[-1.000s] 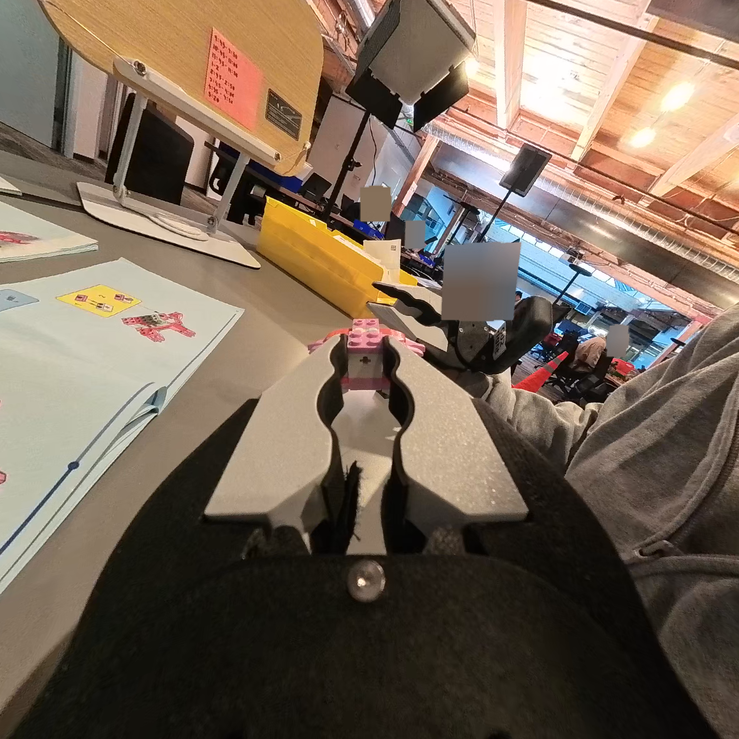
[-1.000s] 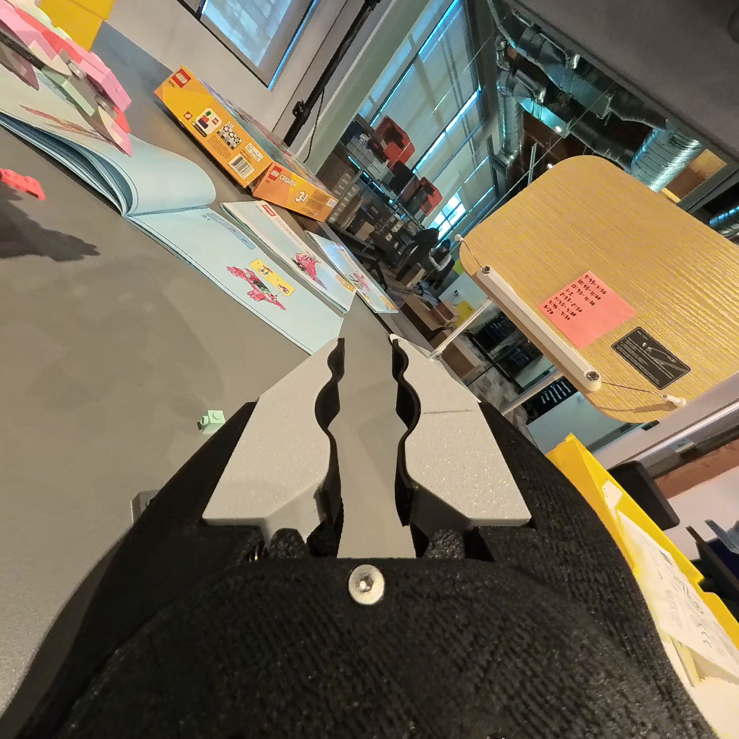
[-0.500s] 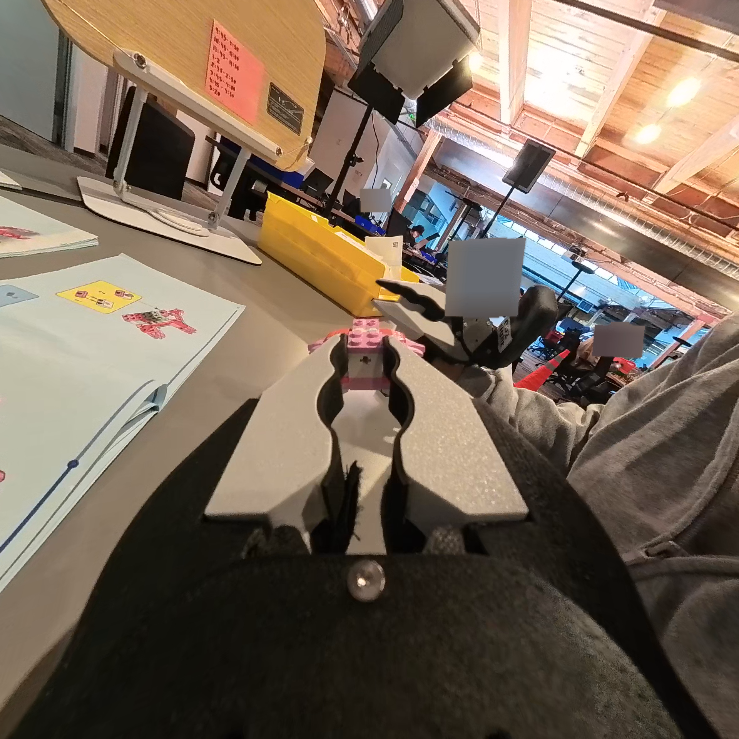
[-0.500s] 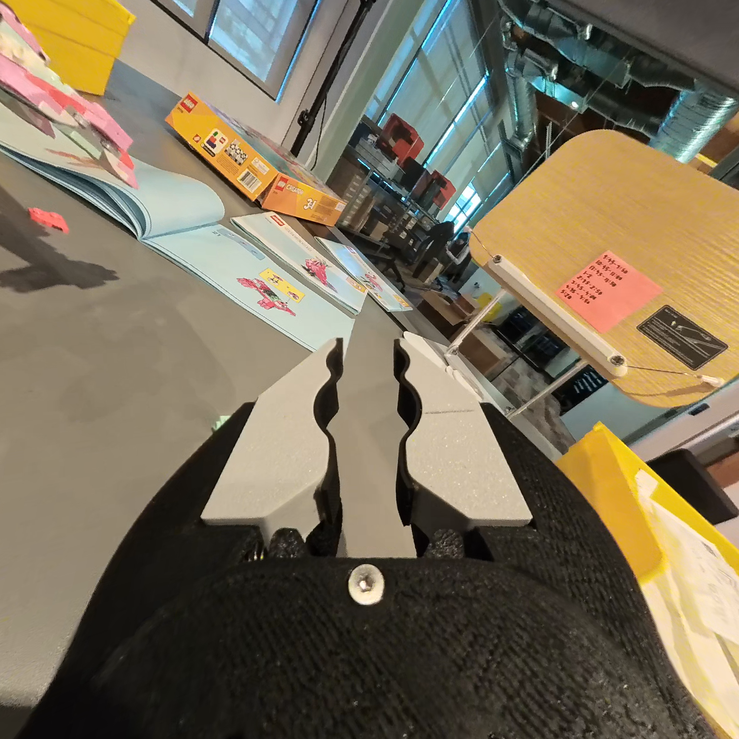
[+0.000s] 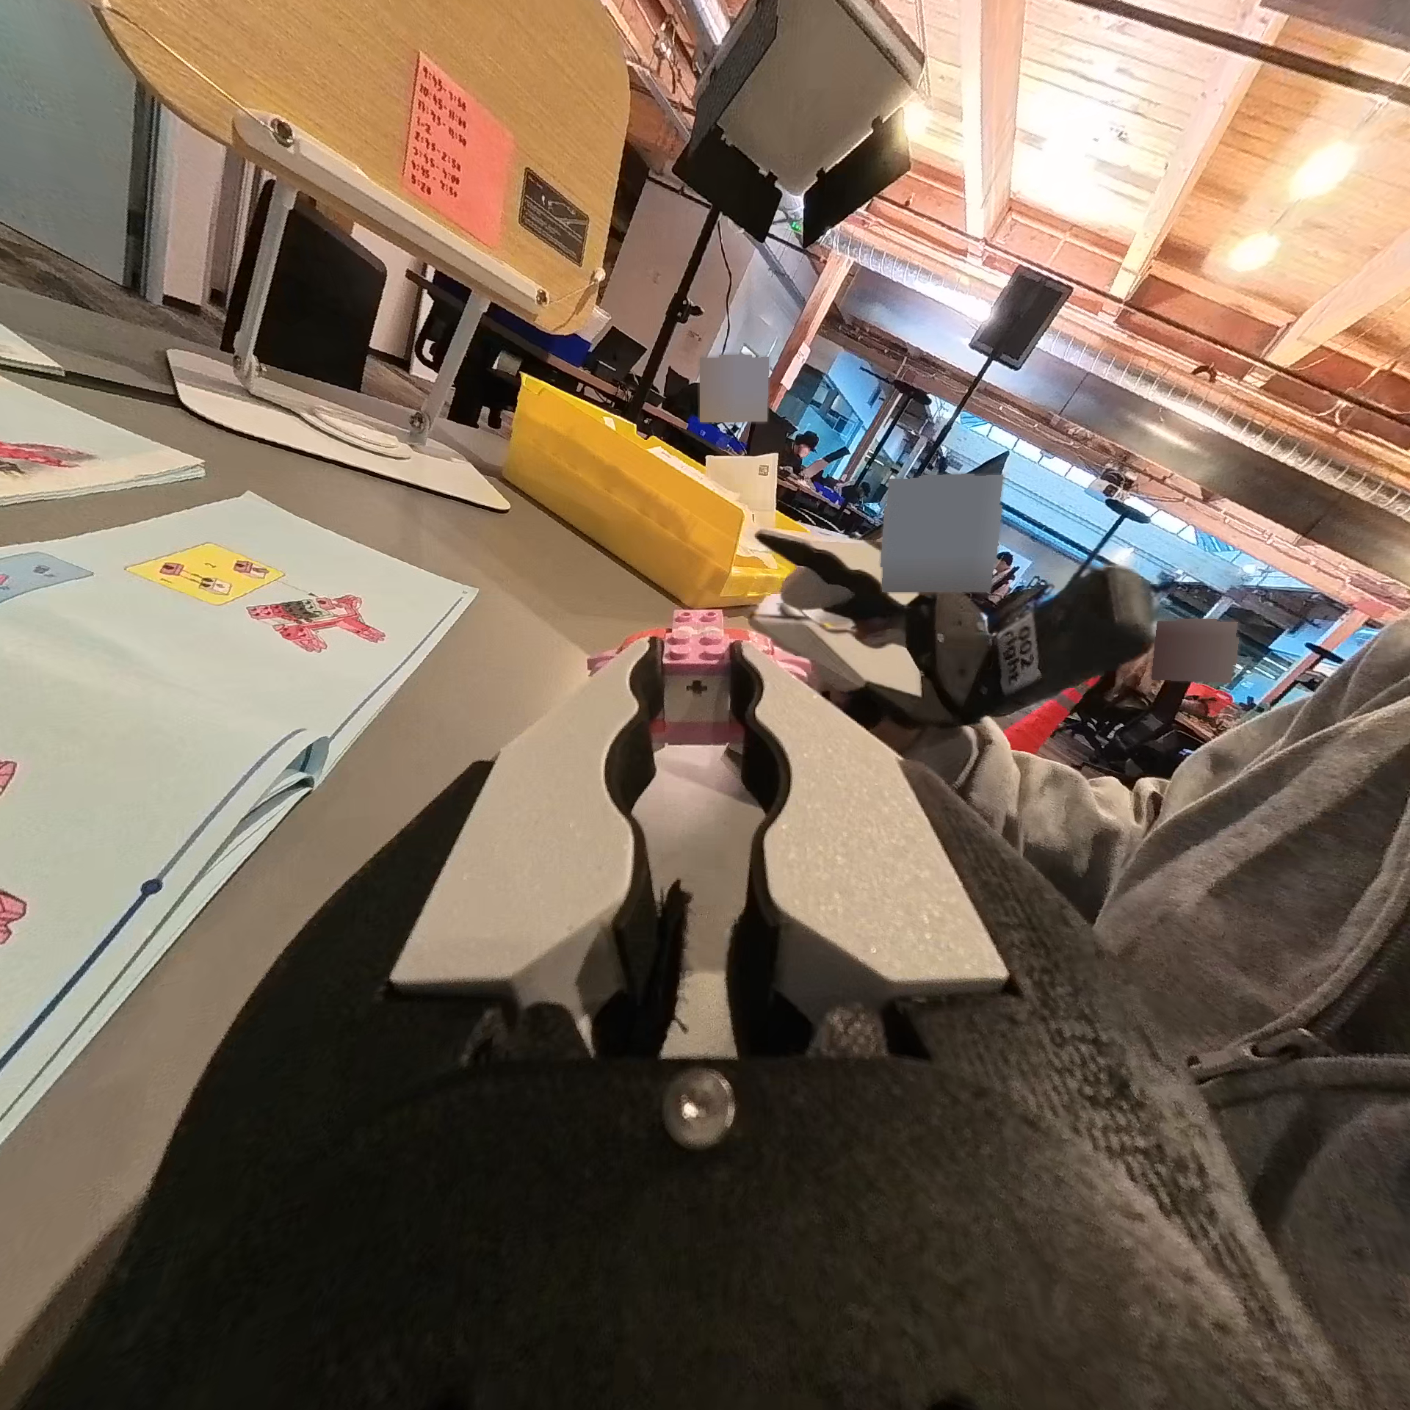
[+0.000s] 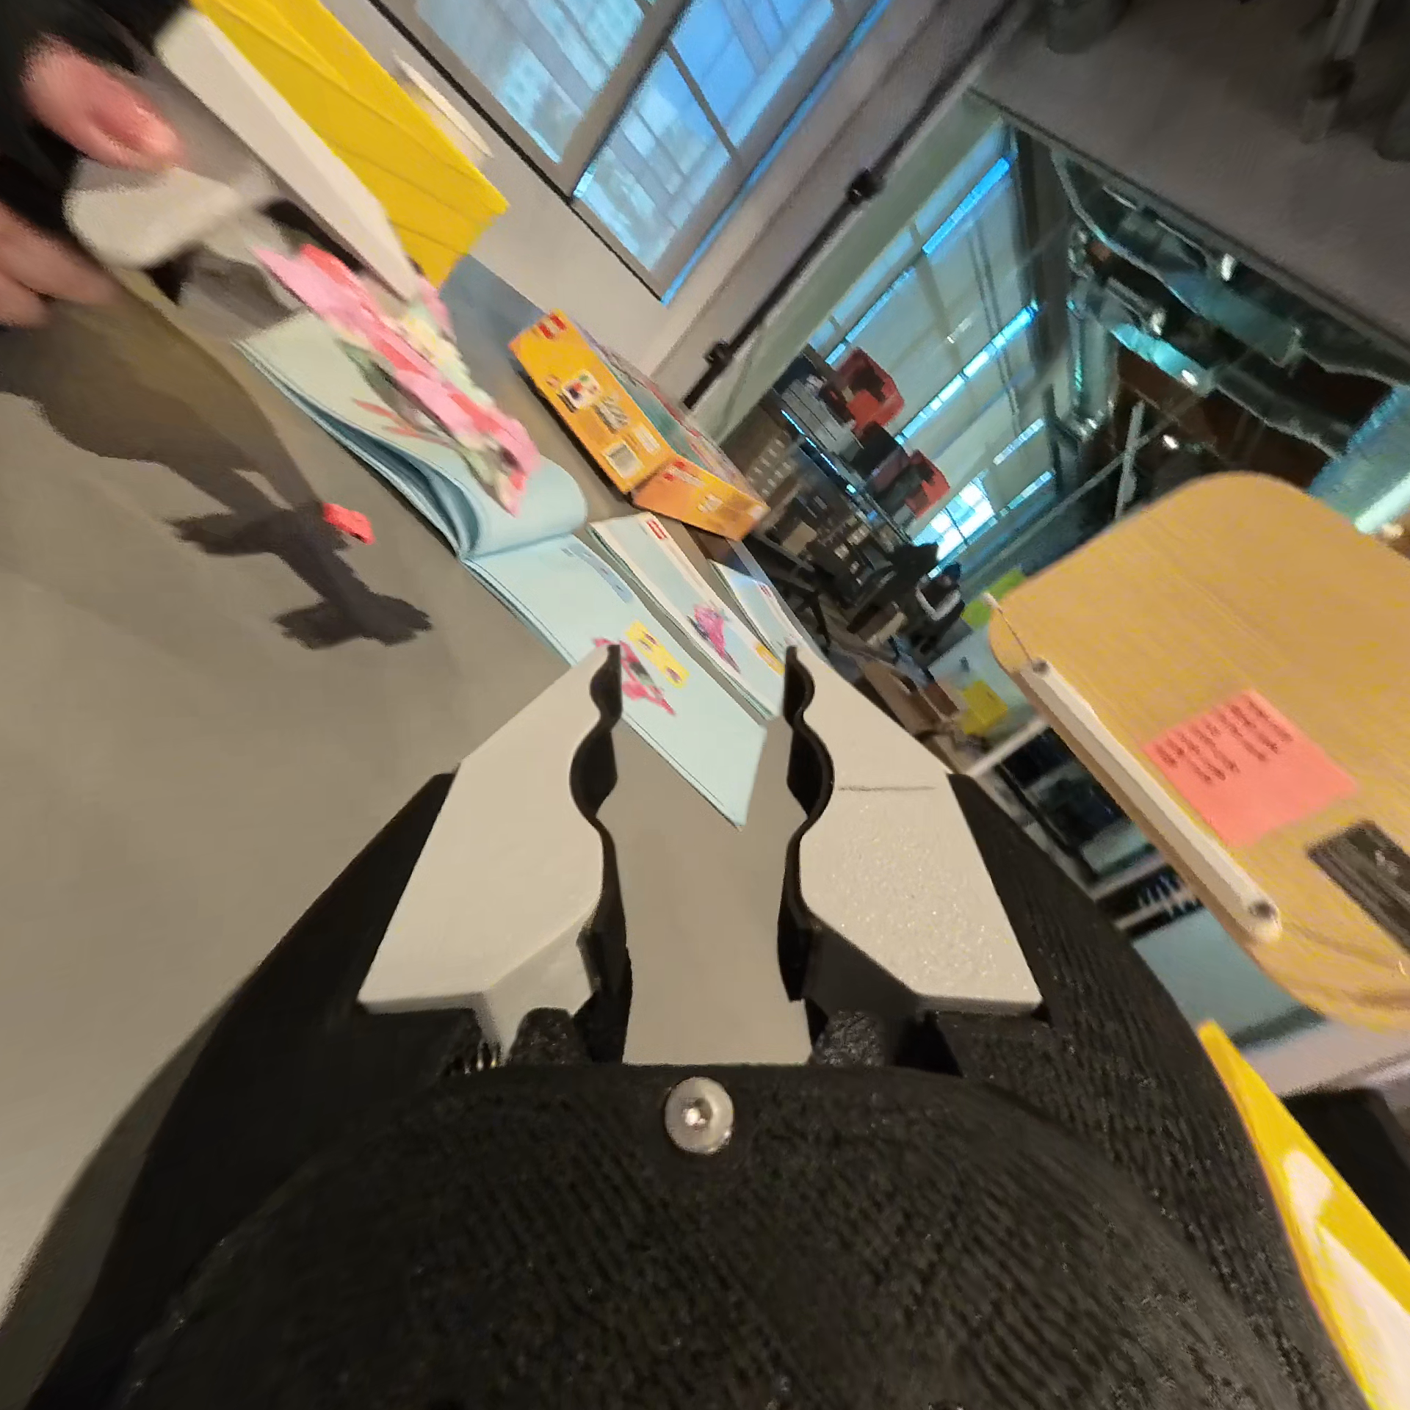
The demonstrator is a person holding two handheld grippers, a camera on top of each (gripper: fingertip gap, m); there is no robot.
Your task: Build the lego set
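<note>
Across the grey surface (image 5: 534, 595) the open booklet (image 5: 191, 648) is lying to the left of the left gripper (image 5: 696, 671), with a yellow bin (image 5: 626, 519) sitting beyond it and a tilted wooden board on a white stand (image 5: 366, 152) rising behind. In the right wrist view the same booklet (image 6: 534, 564) is spreading out ahead, a yellow-orange box (image 6: 633, 435) is resting past it, and a small red piece (image 6: 347, 523) is lying loose on the surface (image 6: 191, 725), near the booklet's edge.

The left gripper is clenching its fingers (image 5: 564, 809) on the pink model (image 5: 693, 671), which is sitting upright between the tips with its studs facing up and its pink side parts sticking out to either side behind the fingers. The right gripper (image 5: 809, 603) is hovering just beside the model, on its right, tips pointing left toward the studded top; whether it is touching the model cannot be told.

In its own blurred view the right gripper (image 6: 698, 664) is standing released, fingers (image 6: 519, 824) well parted and nothing between them. The model (image 6: 397, 358) is showing up and to the left of those tips, so the right gripper is probably needing to swing left to meet it, or else reach for a loose piece first.
</note>
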